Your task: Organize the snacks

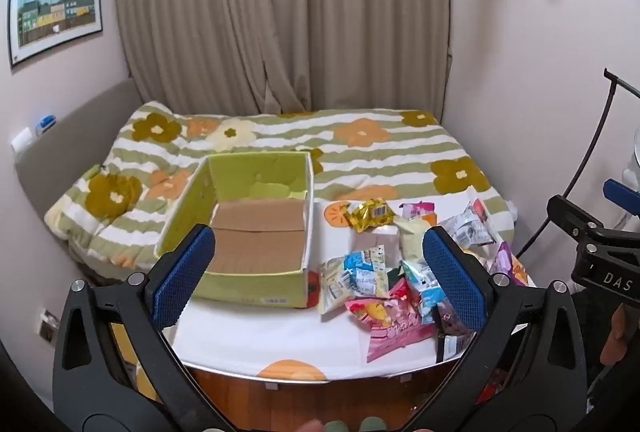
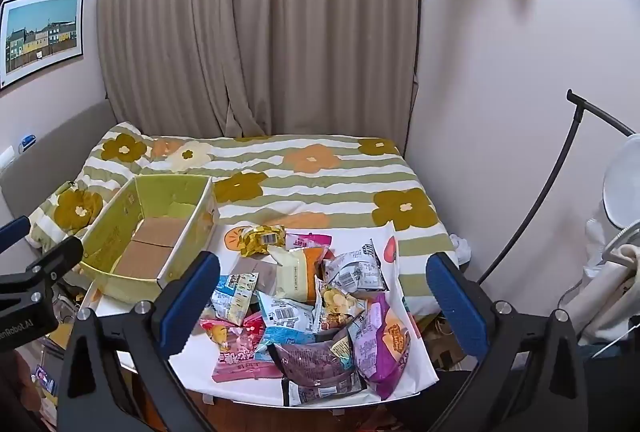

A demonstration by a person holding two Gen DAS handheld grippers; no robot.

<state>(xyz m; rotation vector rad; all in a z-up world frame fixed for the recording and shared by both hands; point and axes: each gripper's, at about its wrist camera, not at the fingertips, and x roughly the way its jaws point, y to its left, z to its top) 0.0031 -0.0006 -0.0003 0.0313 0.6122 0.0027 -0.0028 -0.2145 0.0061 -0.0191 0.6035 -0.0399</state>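
Observation:
A green cardboard box [image 1: 256, 180] with a bare brown floor stands open on the left of a white-covered table [image 1: 264, 336]; it also shows in the right wrist view [image 2: 116, 232]. A pile of snack packets lies to its right: a gold one [image 1: 370, 214], a pink one [image 1: 394, 328], a purple one [image 2: 386, 348], a dark one [image 2: 316, 360]. My left gripper [image 1: 318, 268] is open and empty above the table's near edge, facing the box. My right gripper [image 2: 322, 304] is open and empty above the pile.
A bed with a green-striped flowered quilt [image 1: 360, 148] lies behind the table, against beige curtains [image 1: 280, 12]. A black lamp stand [image 2: 560, 172] and white items stand at the right. Wooden floor [image 1: 320, 400] shows below the table's edge.

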